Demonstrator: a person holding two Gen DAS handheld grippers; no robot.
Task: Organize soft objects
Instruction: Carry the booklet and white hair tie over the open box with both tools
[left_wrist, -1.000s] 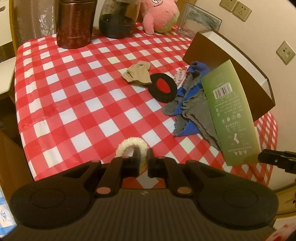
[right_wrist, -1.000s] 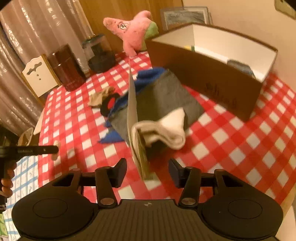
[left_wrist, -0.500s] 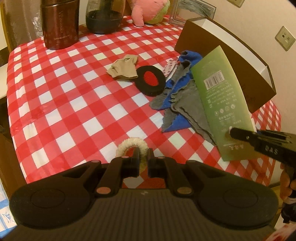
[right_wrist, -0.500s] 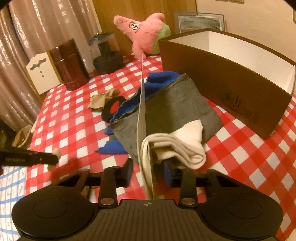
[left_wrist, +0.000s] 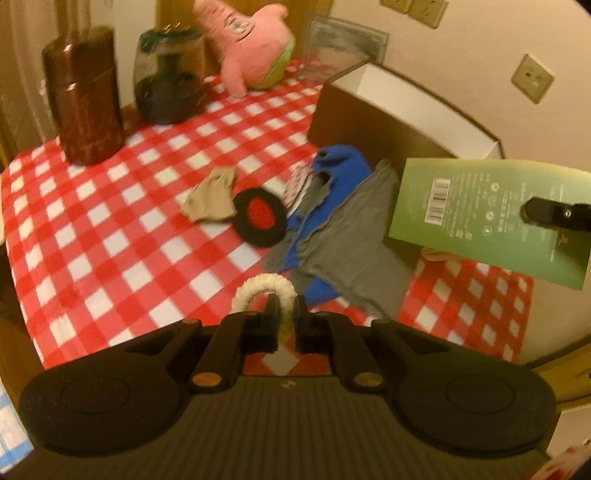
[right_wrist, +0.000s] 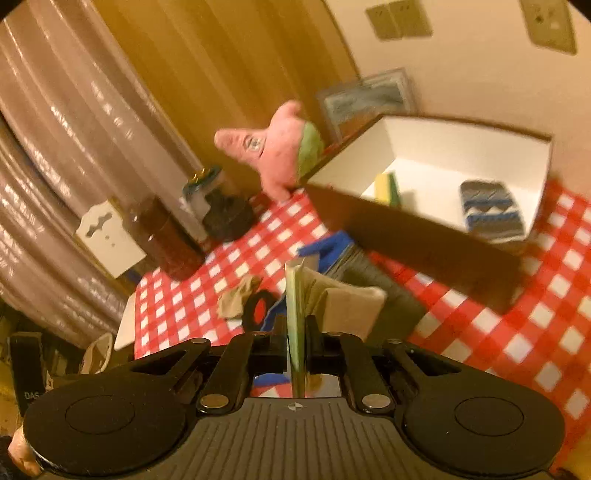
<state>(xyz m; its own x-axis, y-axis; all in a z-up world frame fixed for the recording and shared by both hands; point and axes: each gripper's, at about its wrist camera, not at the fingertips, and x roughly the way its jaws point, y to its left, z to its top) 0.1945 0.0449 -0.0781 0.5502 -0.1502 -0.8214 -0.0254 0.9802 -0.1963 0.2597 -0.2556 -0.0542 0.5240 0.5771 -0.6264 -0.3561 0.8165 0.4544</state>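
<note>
Clamped in my right gripper is the green sock card, edge-on to this camera; the jaws have just been closing on it, and the cream socks folded over it hang off its right face. From the left wrist view the same card shows flat and lifted clear of the checked tablecloth, its long axis running left to right, with one of my right fingertips black against it.

My left gripper is clenched on a fuzzy cream hair tie, held over the near edge of the table.

What the coming move turns on, as I judge it: the brown box lies ahead and to the right of the card, its open top facing up, and my right hand is the nearer of the two. Inside it I can see a yellow-green thing at the far left and a blue patterned fabric item at the right, with bare white floor between.

Left on the cloth, near the box's left wall, are a grey cloth over a blue one, a black and red round pad and a beige sock.
</note>
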